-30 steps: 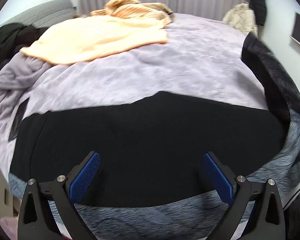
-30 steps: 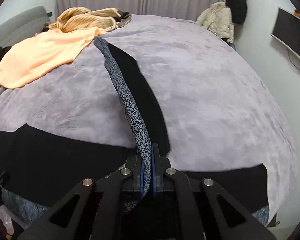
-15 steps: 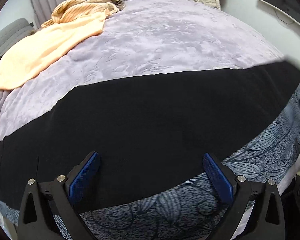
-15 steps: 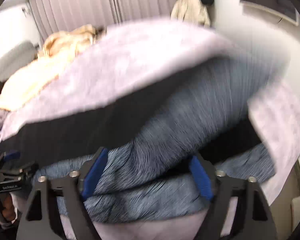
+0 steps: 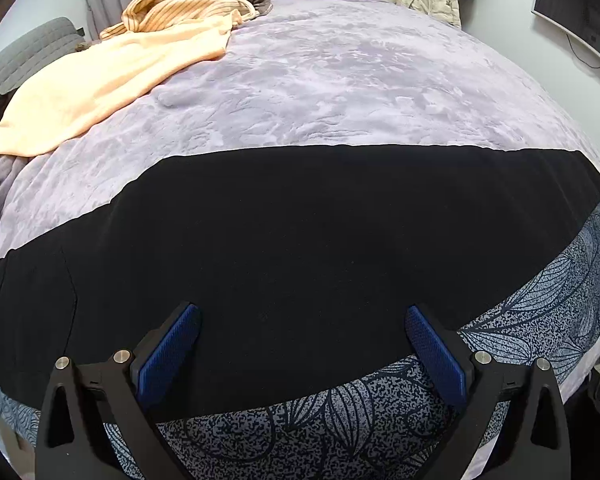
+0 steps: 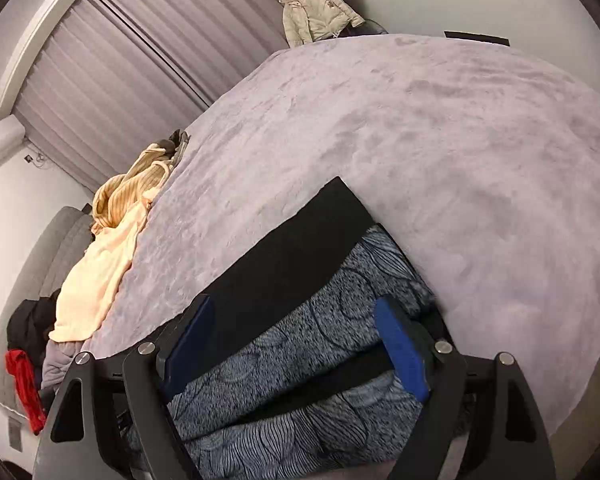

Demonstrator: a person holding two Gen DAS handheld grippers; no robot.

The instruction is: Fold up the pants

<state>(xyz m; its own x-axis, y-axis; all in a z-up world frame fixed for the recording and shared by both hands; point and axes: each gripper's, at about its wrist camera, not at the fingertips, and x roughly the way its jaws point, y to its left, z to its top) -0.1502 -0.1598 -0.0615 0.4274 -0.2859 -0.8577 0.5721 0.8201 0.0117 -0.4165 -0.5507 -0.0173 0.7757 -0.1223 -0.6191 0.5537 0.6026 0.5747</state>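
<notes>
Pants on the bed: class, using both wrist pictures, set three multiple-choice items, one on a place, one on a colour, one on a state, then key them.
1. Where do the pants lie?
A. along the near edge of the bed
B. on the far pillows
C. on the floor

2. What colour is the towel beside the striped top?
A. green
B. peach
C. red

3. How does the right gripper stand?
A. shut on the pants
B. shut on nothing
C. open above the pants

Key: 1 A, the black and patterned cloth spans the near edge; 2 B, it is pale peach; 3 C, its blue pads stand wide apart, gripping nothing.
</notes>
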